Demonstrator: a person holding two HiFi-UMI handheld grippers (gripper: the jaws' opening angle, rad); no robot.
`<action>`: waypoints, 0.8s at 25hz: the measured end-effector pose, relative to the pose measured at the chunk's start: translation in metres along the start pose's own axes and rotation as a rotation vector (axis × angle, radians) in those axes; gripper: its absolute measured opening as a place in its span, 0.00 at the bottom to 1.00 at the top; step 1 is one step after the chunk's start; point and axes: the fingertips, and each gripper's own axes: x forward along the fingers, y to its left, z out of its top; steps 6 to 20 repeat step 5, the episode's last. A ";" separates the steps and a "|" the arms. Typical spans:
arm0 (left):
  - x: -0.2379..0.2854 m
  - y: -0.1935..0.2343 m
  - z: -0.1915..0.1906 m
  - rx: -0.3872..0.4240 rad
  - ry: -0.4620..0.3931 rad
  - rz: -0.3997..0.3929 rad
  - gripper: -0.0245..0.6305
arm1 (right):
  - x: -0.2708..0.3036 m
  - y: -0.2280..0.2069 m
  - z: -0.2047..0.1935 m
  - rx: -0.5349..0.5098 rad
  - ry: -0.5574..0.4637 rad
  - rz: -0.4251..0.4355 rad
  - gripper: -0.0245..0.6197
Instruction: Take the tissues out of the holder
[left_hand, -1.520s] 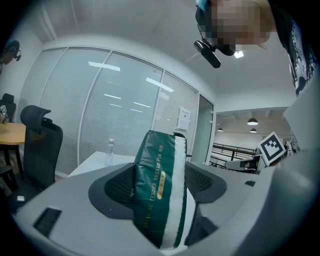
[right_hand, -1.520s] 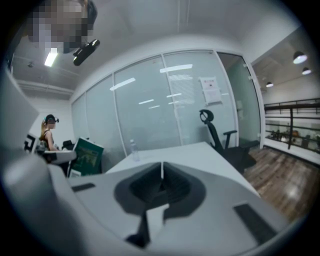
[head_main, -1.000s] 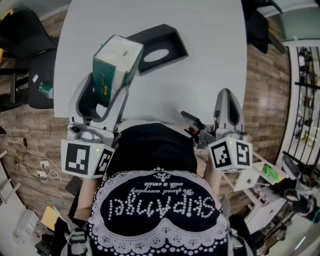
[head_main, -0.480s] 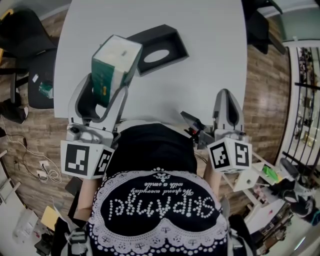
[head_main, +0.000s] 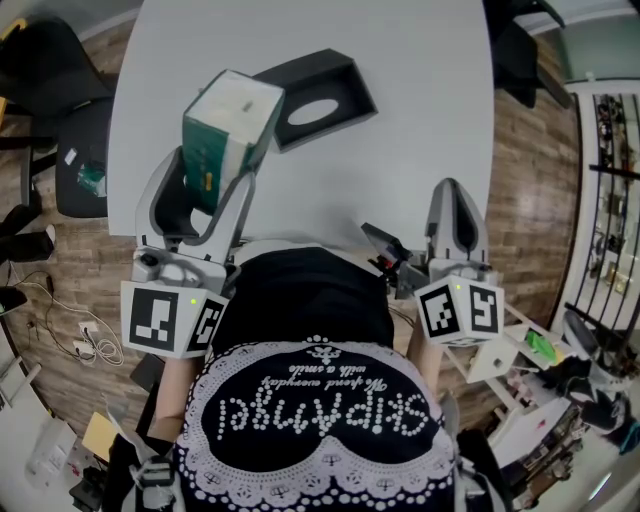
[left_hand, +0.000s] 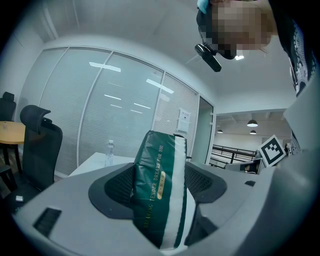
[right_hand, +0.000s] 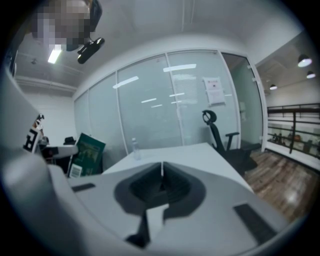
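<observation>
Left gripper (head_main: 205, 185) points forward over the worktop (head_main: 410, 130), fingers clamping the tissue pack (head_main: 232, 125) (tilted); right gripper (head_main: 455, 205) fingers closed, empty.

Black top, pale grey claws

The person wears a black top (head_main: 305, 300) with white dotted lettering across it and a scalloped, lace-like trim of white dots. The left claw (head_main: 205, 182) and right claw (head_main: 455, 190) have pale grey shells with dark, textured pads (left_hand: 116, 186) inside. Behind each claw sits a white cube, left cube (head_main: 168, 318) and right cube (head_main: 458, 308), printed with black square markers and carrying a small green light.
</observation>
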 end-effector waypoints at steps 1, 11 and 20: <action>0.000 0.000 0.000 0.000 0.001 0.000 0.55 | 0.000 0.000 0.000 0.000 0.001 0.000 0.09; 0.001 0.003 0.000 0.000 0.003 0.000 0.55 | 0.002 0.001 0.000 0.002 0.003 -0.002 0.09; 0.001 0.003 0.000 0.000 0.003 0.000 0.55 | 0.002 0.001 0.000 0.002 0.003 -0.002 0.09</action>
